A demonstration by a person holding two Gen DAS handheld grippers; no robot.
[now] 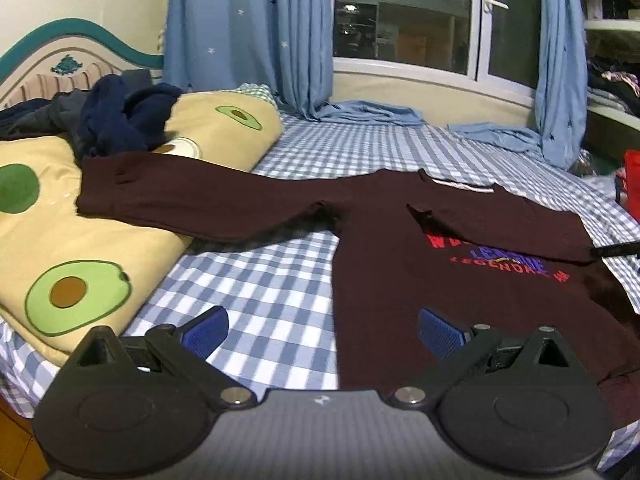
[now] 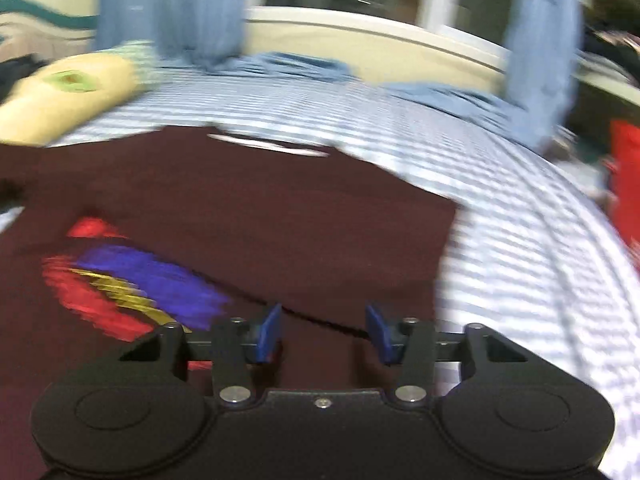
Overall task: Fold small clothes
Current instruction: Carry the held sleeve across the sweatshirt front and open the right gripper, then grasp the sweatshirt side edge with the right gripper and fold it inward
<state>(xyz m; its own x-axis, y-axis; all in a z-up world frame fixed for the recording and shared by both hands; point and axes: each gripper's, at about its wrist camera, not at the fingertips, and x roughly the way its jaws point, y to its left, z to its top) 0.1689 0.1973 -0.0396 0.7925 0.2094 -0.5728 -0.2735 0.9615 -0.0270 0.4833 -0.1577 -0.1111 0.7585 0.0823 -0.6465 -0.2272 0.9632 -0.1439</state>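
Dark maroon long-sleeved sweatshirt [image 1: 384, 248] of soft knit, spread front-up on the blue-and-white checked bedsheet [image 1: 276, 292]. Red, purple and yellow lettering [image 1: 500, 254] printed across the chest, partly covered by one sleeve folded in over the front. Other sleeve stretched straight out from the sweatshirt's body, its cuff lying up on the cream quilt with green avocado prints [image 1: 68, 248]. White label strip [image 1: 460, 185] inside the neckline, at the sweatshirt's far edge. Fabric mostly flat, a few creases at the armpit.

Left gripper [image 1: 322, 330] low at the sweatshirt's near side edge, blue-padded fingers [image 1: 438, 332] spread wide with nothing between them; one pad above the checked sheet, the other above the maroon cloth. Right gripper [image 2: 322, 330] over the sweatshirt's folded sleeve edge, picture heavily blurred; blue pads [image 2: 268, 334] standing about half apart, gripping nothing, maroon cloth visible through the gap. Black tip [image 1: 618, 249] of the right gripper also visible in the left wrist view, at the sweatshirt's side edge away from the quilt.

Heap of dark navy clothes [image 1: 116, 120] beyond the outstretched sleeve, on top of the quilt. Cream headboard with teal trim [image 1: 60, 48] behind that heap. Light blue star-dotted curtains [image 1: 248, 28] behind the sweatshirt's neckline, their hems pooling on the sheet. White-framed window [image 1: 404, 16] between the curtains, dark outside. Red object [image 1: 632, 176], unclear what, past the sweatshirt on the side away from the quilt.
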